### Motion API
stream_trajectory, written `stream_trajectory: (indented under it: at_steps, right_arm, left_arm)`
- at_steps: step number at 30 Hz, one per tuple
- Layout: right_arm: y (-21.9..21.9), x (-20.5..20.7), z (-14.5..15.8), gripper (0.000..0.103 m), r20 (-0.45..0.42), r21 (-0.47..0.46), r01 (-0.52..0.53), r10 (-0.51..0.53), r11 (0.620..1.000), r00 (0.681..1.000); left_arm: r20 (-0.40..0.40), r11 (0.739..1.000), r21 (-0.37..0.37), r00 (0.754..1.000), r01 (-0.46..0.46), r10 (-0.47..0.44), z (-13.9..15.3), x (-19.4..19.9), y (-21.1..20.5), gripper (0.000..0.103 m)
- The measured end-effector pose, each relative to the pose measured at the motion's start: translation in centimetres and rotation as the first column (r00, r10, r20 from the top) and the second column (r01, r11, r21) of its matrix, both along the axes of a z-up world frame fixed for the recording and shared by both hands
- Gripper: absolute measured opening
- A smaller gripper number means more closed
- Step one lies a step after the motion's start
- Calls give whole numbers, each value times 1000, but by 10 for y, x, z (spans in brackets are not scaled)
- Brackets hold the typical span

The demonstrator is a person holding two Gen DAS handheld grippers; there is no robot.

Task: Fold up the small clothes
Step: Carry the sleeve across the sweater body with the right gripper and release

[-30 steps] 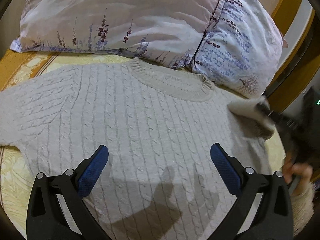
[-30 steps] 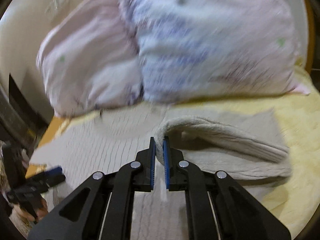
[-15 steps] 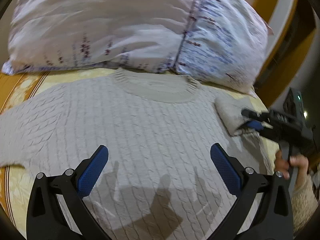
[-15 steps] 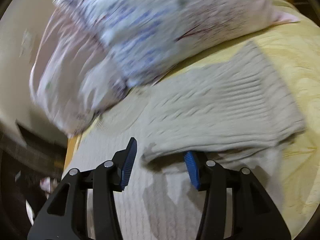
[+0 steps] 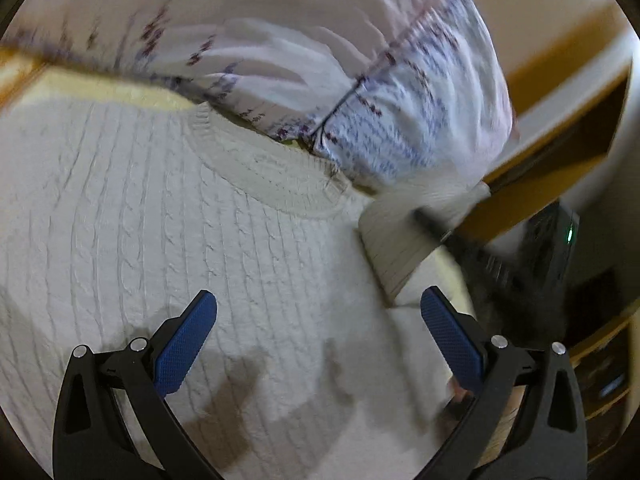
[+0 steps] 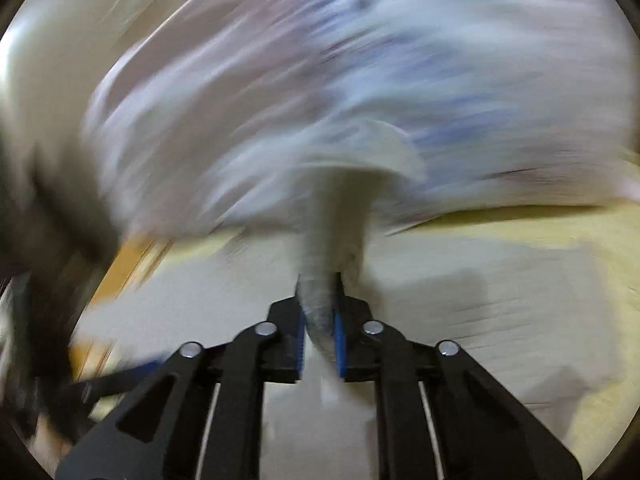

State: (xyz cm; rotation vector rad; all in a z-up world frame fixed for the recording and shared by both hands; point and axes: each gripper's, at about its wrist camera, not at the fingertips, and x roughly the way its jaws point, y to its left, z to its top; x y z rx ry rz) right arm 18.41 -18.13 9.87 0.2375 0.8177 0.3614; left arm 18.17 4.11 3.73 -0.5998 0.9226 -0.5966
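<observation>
A cream cable-knit sweater [image 5: 200, 240] lies flat on the bed, its neckline toward the pillows. My left gripper [image 5: 318, 320] hovers open over the sweater's body with nothing between its blue pads. The right sleeve [image 5: 392, 248] lies folded in by the shoulder. In the right wrist view, the right gripper [image 6: 320, 312] is closing its jaws on a bunch of that sleeve [image 6: 332, 220], which rises from between the pads. The picture there is heavily blurred. The right gripper [image 5: 480, 256] shows as a dark smear at the sleeve's edge in the left wrist view.
Two floral pillows [image 5: 280, 40] lie just beyond the neckline and fill the top of the right wrist view [image 6: 360, 60]. A yellow bedspread [image 6: 560, 224] lies under the sweater. Wooden furniture [image 5: 560, 128] stands to the right of the bed.
The right gripper let go of the sleeve edge, opened over the folded sleeve, then closed on a bunch of it. The left gripper tilted and rolled, staying open over the sweater.
</observation>
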Motion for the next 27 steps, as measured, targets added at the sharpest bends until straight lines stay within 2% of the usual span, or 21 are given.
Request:
stream_trajectory:
  at_steps: [1, 2, 4, 6, 7, 10, 12, 14, 15, 17, 18, 20, 21, 23, 24, 26, 27]
  right_arm:
    - [15, 4, -7, 31, -48, 8, -71, 71, 997, 996]
    - [23, 6, -14, 36, -80, 19, -106, 107, 994, 991]
    - [23, 5, -21, 54, -115, 54, -109, 114, 993, 987]
    - [4, -1, -20, 57, -114, 106, -60, 72, 993, 991]
    - [-9, -6, -19, 57, -117, 127, -25, 40, 992, 992]
    - [-47, -22, -17, 57, -138, 183, 86, -61, 979, 988]
    - [-81, -37, -20, 57, -177, 218, 187, -150, 958, 973]
    - [-114, -51, -29, 57, -230, 266, 293, -235, 918, 944]
    - [-136, -59, -35, 57, -264, 292, 367, -294, 883, 919]
    - [-166, -71, -46, 56, -304, 351, 459, -365, 816, 880]
    - [-181, -75, -51, 55, -322, 372, 506, -404, 778, 857]
    - [-198, -78, -58, 53, -339, 395, 558, -449, 730, 827]
    - [-202, -77, -59, 51, -342, 397, 574, -465, 717, 817]
    - [-208, -74, -62, 48, -333, 396, 594, -493, 701, 804]
    - [-212, -72, -63, 43, -331, 389, 605, -507, 695, 796]
    - [-214, -65, -65, 29, -330, 381, 617, -522, 689, 787]
    - [-216, -62, -68, 14, -329, 371, 621, -528, 691, 783]
  left_arm:
    - [-10, 999, -29, 1000, -15, 15, -2, 1, 3, 102]
    - [-22, 998, -48, 999, -31, 30, -4, 1, 7, 102]
    - [-44, 997, -57, 998, -49, 47, -8, 3, 9, 101]
    - [-73, 997, -56, 996, -57, 53, -12, 6, 7, 94]
    - [-90, 997, -55, 995, -58, 53, -14, 7, 6, 86]
    - [-170, 995, -76, 984, -69, 56, -24, 16, -1, 79]
    - [-204, 994, -86, 978, -67, 49, -26, 21, -11, 75]
    - [-216, 994, -86, 975, -71, 51, -27, 23, -19, 72]
    - [-224, 993, -93, 973, -76, 53, -28, 24, -22, 71]
    - [-224, 990, -115, 973, -79, 52, -30, 27, -26, 63]
    - [-230, 990, -112, 971, -90, 63, -31, 28, -27, 63]
    - [-236, 987, -111, 968, -115, 86, -33, 32, -30, 56]
    - [-239, 987, -108, 966, -122, 94, -35, 34, -32, 54]
    - [-243, 984, -114, 964, -140, 109, -40, 38, -33, 39]
    - [-243, 983, -110, 963, -146, 116, -43, 40, -33, 35]
    - [-231, 983, -104, 965, -153, 125, -45, 44, -32, 15]
    - [-222, 983, -107, 967, -150, 124, -45, 46, -31, 11]
